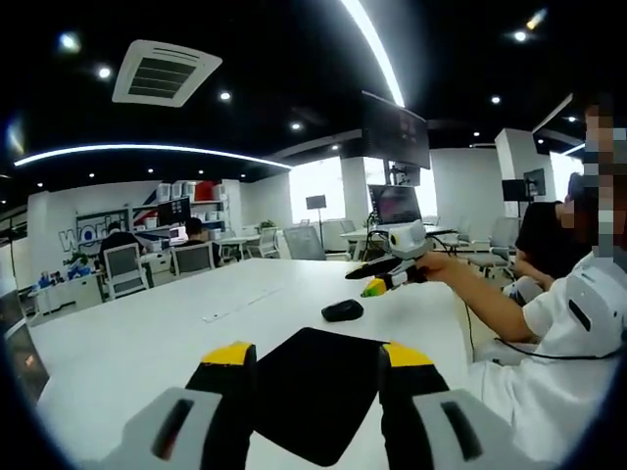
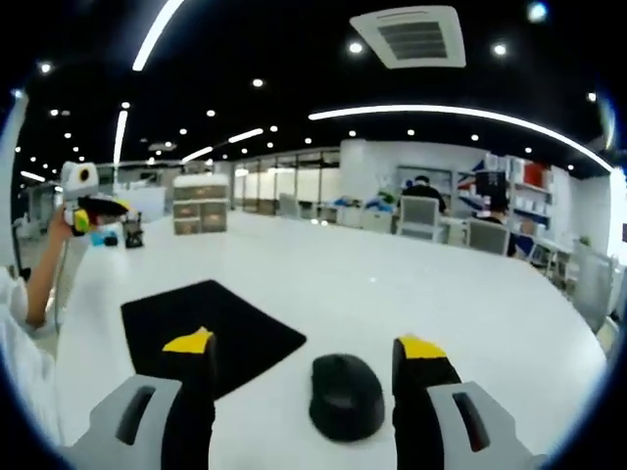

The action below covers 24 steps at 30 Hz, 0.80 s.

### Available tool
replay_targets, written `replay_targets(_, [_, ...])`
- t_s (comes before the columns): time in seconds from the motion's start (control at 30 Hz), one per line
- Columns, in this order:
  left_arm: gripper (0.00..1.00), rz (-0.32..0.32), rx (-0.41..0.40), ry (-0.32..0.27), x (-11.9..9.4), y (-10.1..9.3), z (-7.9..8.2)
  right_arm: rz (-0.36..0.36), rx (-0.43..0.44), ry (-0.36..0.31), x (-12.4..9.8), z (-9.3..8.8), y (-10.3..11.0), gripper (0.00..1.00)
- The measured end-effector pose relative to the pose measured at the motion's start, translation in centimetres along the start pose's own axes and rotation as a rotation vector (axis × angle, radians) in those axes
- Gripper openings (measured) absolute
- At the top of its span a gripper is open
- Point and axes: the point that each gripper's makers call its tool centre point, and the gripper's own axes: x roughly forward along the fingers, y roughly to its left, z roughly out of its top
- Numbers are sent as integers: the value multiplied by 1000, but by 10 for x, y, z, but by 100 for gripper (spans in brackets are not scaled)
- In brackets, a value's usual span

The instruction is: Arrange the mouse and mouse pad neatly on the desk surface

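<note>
In the left gripper view, the left gripper [image 1: 318,354] is seen with its two yellow-tipped jaws spread wide apart and nothing held between them. A black mouse pad [image 1: 318,392] lies flat on the white desk [image 1: 147,333], between and beyond the jaws. A black mouse [image 1: 342,310] rests on the desk just past the pad's far corner, apart from it. Beyond the mouse, the right gripper [image 1: 377,277] is held above the desk by a person's hand [image 1: 439,264].

In the right gripper view, the right gripper [image 2: 306,345] is shown with its jaws parted and empty. The mouse [image 2: 346,396] sits on the desk [image 2: 411,284] between the jaws, touched by neither. The mouse pad [image 2: 206,328] lies to the left, partly behind the left jaw. The left gripper [image 2: 98,208] is seen raised at the far left.
</note>
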Motion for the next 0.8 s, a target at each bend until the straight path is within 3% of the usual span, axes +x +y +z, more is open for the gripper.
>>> replay_targets(0.07, [50, 2, -1, -1, 0, 1, 0, 23, 7, 68, 4, -10, -1, 76])
replay_targets(0.17, [50, 2, -2, 3, 0, 1, -1, 16, -48, 190, 9, -21, -9, 76])
replay_targets(0.27, [50, 2, -3, 5, 1, 1, -2, 21, -36, 248, 14, -22, -11, 75])
replay_targets(0.4, [50, -2, -2, 8, 2, 0, -3, 44, -54, 372, 17, -33, -9, 75])
replay_targets(0.57, [50, -2, -3, 11, 2, 1, -4, 37, -51, 440, 25, -36, -14, 74])
replay_targets(0.8, [50, -1, -5, 15, 3, 2, -6, 37, -114, 641, 22, -48, -18, 74])
